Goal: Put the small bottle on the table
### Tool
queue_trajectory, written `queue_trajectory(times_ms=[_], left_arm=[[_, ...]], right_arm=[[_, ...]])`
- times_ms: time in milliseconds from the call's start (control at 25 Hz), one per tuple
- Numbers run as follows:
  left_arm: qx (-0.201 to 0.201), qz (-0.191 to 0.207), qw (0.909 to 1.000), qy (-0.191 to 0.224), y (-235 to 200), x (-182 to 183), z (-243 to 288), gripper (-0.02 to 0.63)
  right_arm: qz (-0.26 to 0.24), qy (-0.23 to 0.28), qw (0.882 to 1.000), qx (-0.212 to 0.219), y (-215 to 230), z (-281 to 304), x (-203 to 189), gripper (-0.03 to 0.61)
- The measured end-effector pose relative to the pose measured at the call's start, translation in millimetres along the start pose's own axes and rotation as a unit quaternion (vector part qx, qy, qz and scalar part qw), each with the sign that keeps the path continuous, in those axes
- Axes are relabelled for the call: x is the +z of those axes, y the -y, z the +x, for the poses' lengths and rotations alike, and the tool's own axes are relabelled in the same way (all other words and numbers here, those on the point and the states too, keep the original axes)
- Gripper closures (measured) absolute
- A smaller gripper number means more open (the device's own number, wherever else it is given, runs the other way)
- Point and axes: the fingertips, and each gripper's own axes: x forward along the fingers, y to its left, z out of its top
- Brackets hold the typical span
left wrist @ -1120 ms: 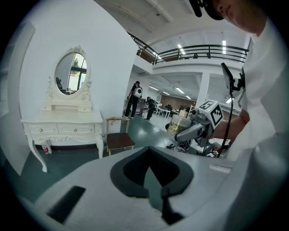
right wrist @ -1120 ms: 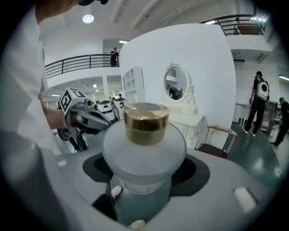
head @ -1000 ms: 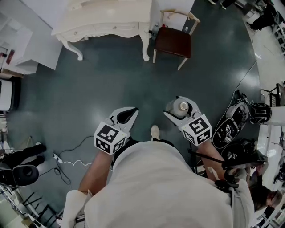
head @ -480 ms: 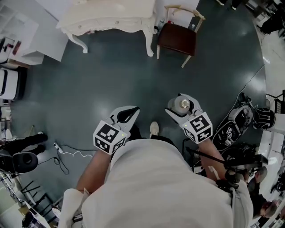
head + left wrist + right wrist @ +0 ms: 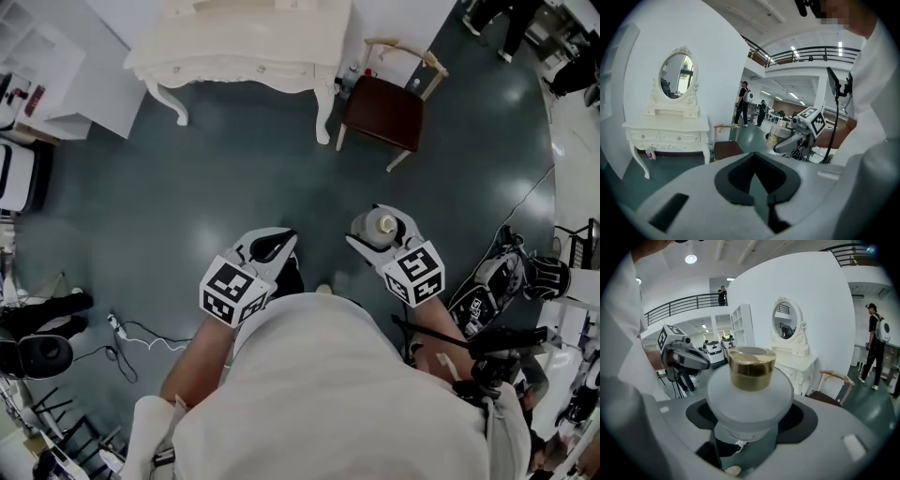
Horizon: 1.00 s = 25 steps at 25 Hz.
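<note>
A small frosted bottle with a gold cap stands upright between the jaws of my right gripper, which is shut on its body. From the head view, the bottle shows in the right gripper above the dark floor. My left gripper is level with it on the left, shut and holding nothing; its jaws meet at a thin slit. The white dressing table stands ahead by the wall, well away from both grippers. It carries an oval mirror.
A wooden chair with a dark seat stands right of the table. Cables and black gear lie on the floor at right. A white cabinet and black equipment are at left. People stand far down the hall.
The table and chair have slid down and right in the head view, so they are nearer. Both grippers keep their places in front of the body, the bottle still held.
</note>
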Motion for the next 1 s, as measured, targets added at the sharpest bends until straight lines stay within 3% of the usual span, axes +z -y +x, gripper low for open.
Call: queue_trajectory(times_ms=[320,520,680,1000], left_arm=[[-0.029,0.022,0.9992,0.016,-162,70,7,0.611],[-0.019,0.039,0.999,0.009,-210,83,0,0.611],[-0.006,0.019,0.9995,0.024,-244,94,-5,0.611],[0.018,-0.007,0.9995,0.025,-314,126,27,0.611]], right_arm=[[-0.015,-0.011,1.0,-0.022,60,126,114,0.241],[-0.015,-0.004,1.0,-0.023,74,161,149,0.241],[-0.019,-0.012,1.0,-0.018,87,192,171,0.241],[-0.042,-0.016,0.999,0.002,163,262,221,0.241]])
